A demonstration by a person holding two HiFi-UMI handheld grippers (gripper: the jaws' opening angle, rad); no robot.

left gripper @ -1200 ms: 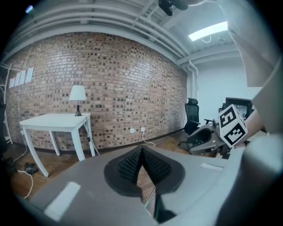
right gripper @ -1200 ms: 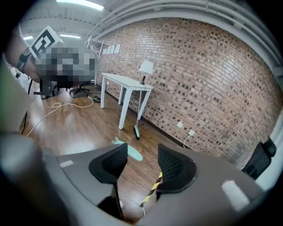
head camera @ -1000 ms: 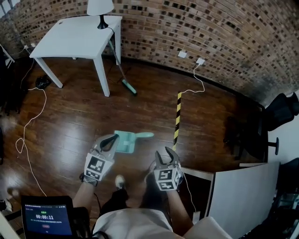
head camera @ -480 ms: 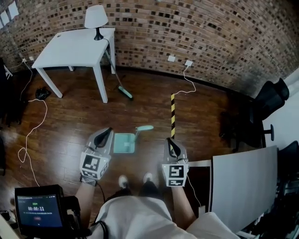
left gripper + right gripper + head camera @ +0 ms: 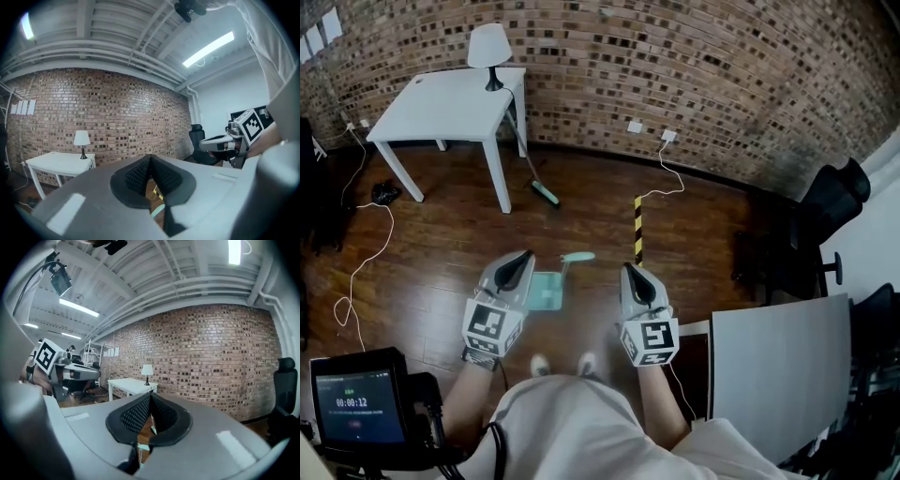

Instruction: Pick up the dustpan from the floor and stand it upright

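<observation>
At the far left a table [image 5: 441, 98] is standing with a lamp [image 5: 488, 47] on it and a broom [image 5: 546, 193] leaning by its right leg. Nearer, the left gripper [image 5: 523, 256] is hovering well above the floor [image 5: 441, 244], pointing level at the brick wall; its jaws are pressing together on nothing. Just right of it, between the two grippers, the teal dustpan [image 5: 546, 292] is lying on the floor, its handle [image 5: 578, 256] reaching right from the far edge; nothing is touching it, and it seems not yet to be standing. The right gripper [image 5: 629, 268] is hanging to the right of the pan, jaws likewise meeting pad to pad and empty. Beyond it a striped tape [image 5: 637, 230] is running away toward the wall.

The pickup is looking not yet begun. To do it well, one claw should be opening before it goes down, not at the floor. The right one is sitting closer to the handle, so it is the likelier choice: come in across the handle, close near where it joins the pan, lift slowly, then tip until the pan is resting steadily before letting go
</observation>
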